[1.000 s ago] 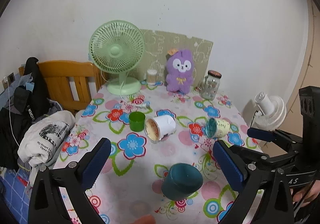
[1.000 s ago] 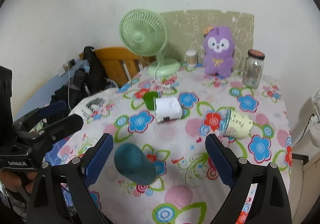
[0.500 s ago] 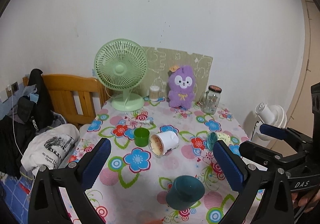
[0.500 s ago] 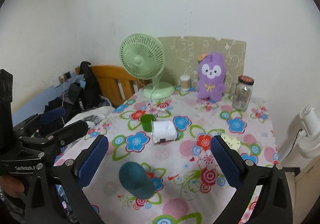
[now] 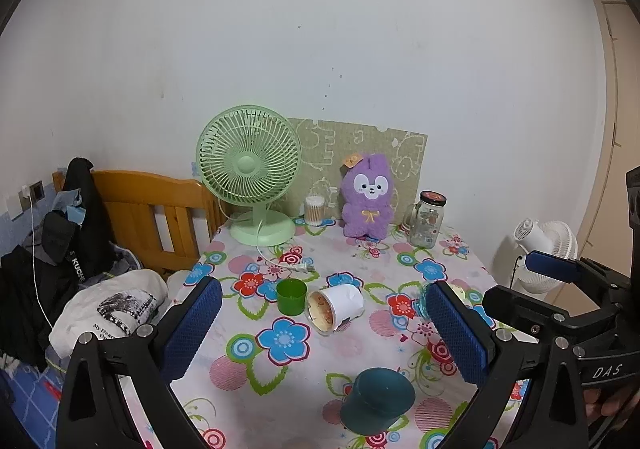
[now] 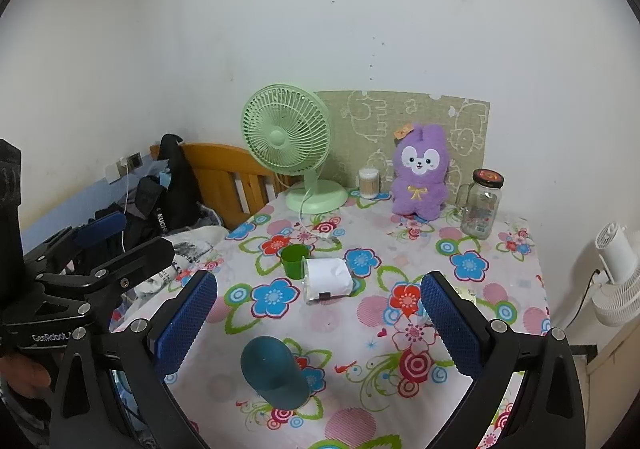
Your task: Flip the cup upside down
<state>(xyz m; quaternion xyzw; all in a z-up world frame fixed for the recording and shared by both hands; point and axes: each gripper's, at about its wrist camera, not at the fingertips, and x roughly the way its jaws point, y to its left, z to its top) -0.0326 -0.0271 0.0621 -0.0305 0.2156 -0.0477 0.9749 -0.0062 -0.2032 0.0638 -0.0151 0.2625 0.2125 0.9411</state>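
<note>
Desk (image 5: 248,365) under a floral cloth, filling the lower middle of both views. At its far edge: green fan (image 5: 250,173), small cotton-swab tub (image 5: 314,209), purple plush (image 5: 367,201), glass jar (image 5: 427,219). Mid-frame: upright green cup (image 5: 291,296) just beside a tipped white cup (image 5: 334,307). Bottom centre: teal cup (image 5: 378,401), mouth down.

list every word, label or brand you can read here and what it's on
"DAS" on the right gripper
"GenRobot" on the left gripper, end cut off
"KUCHE" on the black bag strap, partly folded
"My Hear…" on the white T-shirt, rest unreadable
Glass jar lid and pale cup's writing: too blurred
</note>
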